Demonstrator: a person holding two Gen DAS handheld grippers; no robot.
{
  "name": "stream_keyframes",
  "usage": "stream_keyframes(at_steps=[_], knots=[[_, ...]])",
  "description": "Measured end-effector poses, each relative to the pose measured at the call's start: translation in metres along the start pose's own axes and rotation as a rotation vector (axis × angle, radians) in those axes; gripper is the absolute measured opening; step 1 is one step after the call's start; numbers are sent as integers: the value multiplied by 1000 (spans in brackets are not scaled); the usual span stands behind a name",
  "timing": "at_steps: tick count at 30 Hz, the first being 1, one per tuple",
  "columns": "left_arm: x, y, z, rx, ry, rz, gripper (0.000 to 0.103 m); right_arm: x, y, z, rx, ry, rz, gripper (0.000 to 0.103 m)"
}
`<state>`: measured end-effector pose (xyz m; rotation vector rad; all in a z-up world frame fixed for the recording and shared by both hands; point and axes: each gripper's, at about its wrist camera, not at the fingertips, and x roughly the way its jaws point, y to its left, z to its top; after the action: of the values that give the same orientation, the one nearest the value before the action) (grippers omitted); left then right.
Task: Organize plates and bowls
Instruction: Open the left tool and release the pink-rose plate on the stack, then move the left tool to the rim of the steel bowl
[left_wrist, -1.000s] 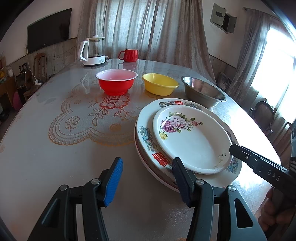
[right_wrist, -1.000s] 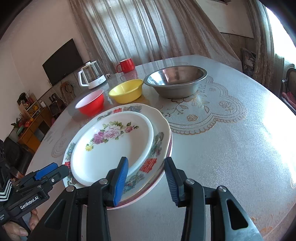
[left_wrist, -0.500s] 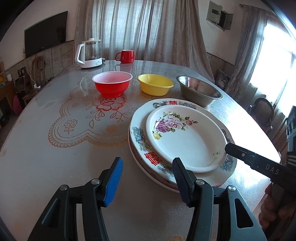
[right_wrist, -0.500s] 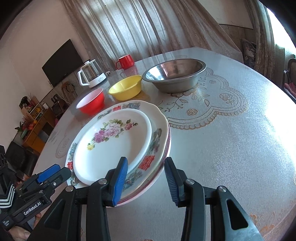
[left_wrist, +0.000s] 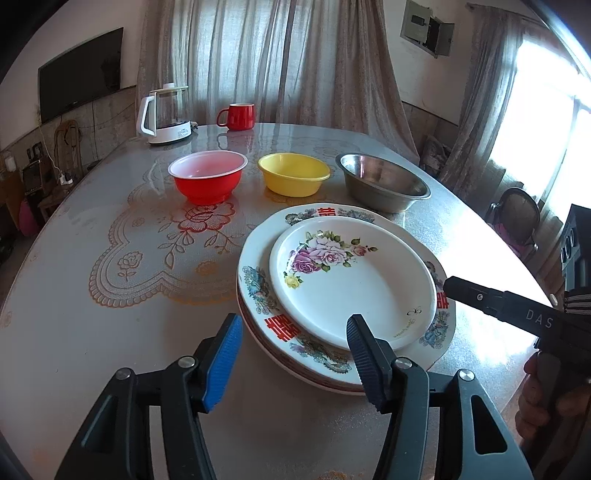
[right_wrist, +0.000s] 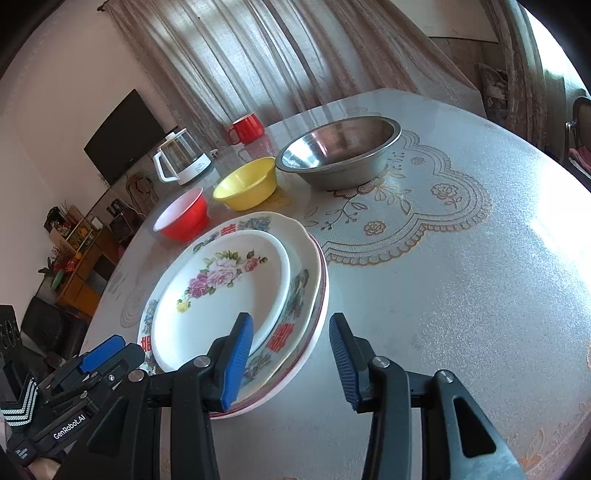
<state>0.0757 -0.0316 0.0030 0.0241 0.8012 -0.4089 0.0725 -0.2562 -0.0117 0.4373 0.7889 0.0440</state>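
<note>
A stack of plates sits on the table, a small flowered plate (left_wrist: 354, 280) on top of larger patterned plates (left_wrist: 258, 288); it also shows in the right wrist view (right_wrist: 221, 295). Behind stand a red bowl (left_wrist: 208, 181), a yellow bowl (left_wrist: 293, 179) and a steel bowl (left_wrist: 382, 184), side by side. My left gripper (left_wrist: 295, 343) is open and empty, above the stack's near edge. My right gripper (right_wrist: 291, 343) is open and empty, above the stack's right rim; it shows in the left wrist view (left_wrist: 480, 299) beside the stack.
A glass kettle (left_wrist: 164, 114) and a red mug (left_wrist: 238, 116) stand at the table's far side. The round table (left_wrist: 92, 332) has lace-pattern mats. A chair (left_wrist: 517, 218) stands beyond the right edge.
Both grippers have drawn back and risen a little from the plate stack. The plates and bowls have not moved. Both stay open.
</note>
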Motion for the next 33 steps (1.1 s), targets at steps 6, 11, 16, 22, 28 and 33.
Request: stream_keyframes(at_steps=[6, 11, 16, 22, 28, 33], knots=[[7, -3, 8, 10, 19, 0, 60, 3, -14, 4, 39, 8, -11, 43], [13, -6, 14, 25, 31, -6, 60, 5, -26, 10, 59, 4, -20, 43], [20, -7, 23, 26, 51, -28, 61, 5, -37, 28, 80, -19, -18, 43], [32, -12, 46, 34, 63, -79, 61, 7, -45, 54, 79, -50, -33, 43], [52, -16, 79, 32, 75, -135, 59, 12, -57, 74, 95, -72, -47, 43], [77, -21, 102, 3, 111, -178, 53, 23, -66, 89, 114, -80, -56, 43]])
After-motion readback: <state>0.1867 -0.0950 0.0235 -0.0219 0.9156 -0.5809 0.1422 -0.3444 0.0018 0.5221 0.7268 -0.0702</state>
